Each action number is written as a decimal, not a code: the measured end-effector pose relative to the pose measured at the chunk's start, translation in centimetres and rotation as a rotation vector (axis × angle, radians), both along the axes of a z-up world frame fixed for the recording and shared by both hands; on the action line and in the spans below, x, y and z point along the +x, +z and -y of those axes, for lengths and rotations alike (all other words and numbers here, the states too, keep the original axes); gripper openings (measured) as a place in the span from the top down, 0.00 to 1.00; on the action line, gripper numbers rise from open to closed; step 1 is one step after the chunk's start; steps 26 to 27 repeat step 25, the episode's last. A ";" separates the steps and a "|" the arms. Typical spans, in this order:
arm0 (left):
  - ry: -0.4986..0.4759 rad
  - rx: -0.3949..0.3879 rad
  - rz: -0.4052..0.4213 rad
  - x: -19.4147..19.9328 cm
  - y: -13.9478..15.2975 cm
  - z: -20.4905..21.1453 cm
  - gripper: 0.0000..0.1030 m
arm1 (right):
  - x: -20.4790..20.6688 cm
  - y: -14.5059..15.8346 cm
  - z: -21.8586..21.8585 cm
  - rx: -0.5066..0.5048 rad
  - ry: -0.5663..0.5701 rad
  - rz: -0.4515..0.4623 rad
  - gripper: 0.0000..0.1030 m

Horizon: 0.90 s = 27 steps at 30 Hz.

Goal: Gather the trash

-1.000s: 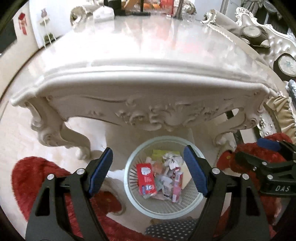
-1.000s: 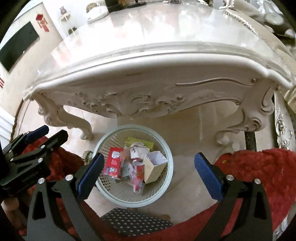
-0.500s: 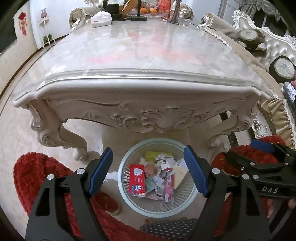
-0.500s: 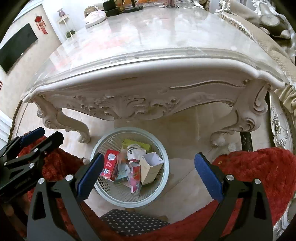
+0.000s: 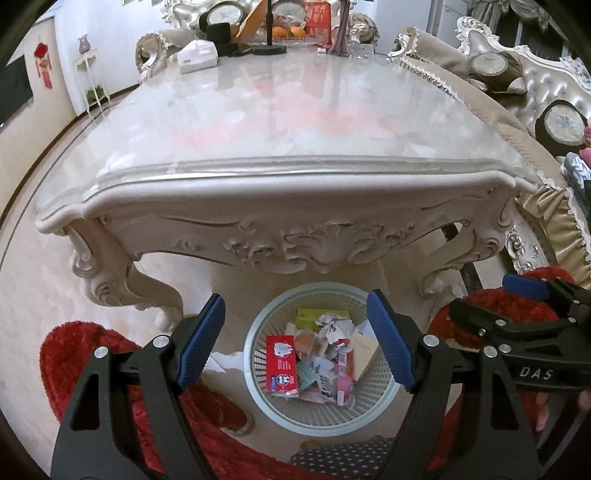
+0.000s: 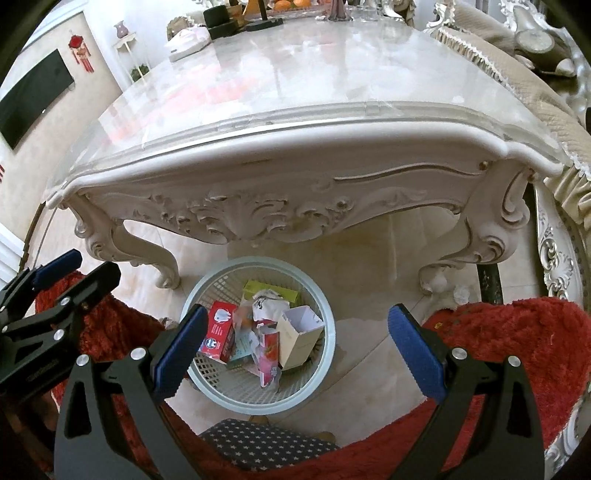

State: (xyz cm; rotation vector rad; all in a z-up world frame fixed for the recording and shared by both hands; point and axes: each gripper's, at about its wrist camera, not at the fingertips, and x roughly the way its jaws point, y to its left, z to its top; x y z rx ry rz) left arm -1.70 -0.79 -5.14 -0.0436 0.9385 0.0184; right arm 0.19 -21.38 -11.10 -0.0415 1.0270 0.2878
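L tongs (image 5: 295, 345) wide, empty, over wastebasket (image 5: 258, 332) w/ red carton (image 5: 281, 363). R tongs (image 6: 295, 349) wide, empty too. Basket sits under worktop (image 5: 295, 122).

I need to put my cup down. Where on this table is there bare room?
The marble tabletop is bare across its near and middle stretch, from the carved front edge back to the white box. The far end is crowded, around the fruit tray and black stand.

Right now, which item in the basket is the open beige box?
Under the carved table sits a round white basket of trash. At its right side leans the beige box, the only carton with its top flaps open.
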 end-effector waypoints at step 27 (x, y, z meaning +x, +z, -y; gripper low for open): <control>0.021 -0.004 0.014 -0.3 0.6 -0.7 0.16 | 0.2 -0.6 -0.3 -0.008 -0.005 -0.012 0.09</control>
